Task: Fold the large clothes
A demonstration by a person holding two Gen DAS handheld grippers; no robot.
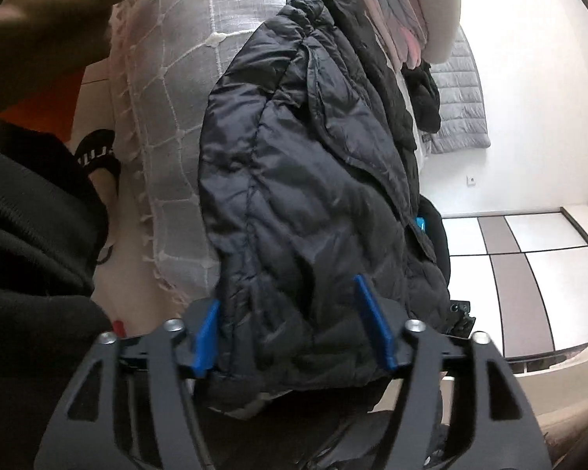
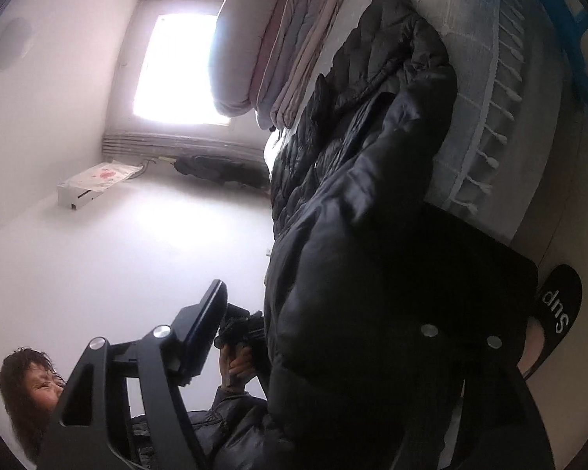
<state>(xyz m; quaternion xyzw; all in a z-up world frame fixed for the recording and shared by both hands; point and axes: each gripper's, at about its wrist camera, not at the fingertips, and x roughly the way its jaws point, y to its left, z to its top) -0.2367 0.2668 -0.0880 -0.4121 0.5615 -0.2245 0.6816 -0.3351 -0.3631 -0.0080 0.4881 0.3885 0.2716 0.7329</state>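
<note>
The left gripper's (image 1: 294, 327) blue fingers (image 1: 376, 323) stand released, spread to either side of the near hem of the black puffer jacket (image 1: 305, 180) without pinching it. The jacket lies lengthwise on the grey gridded bedspread (image 1: 184, 90), just beside the stack of folded bedding (image 1: 396, 8). It looks folded over on itself at least once (a compact final fold seems still to come). The right gripper (image 2: 333, 337) also appears released, though jacket fabric and shadow hide its far finger, and the jacket's lower layers are hard to make out.
</note>
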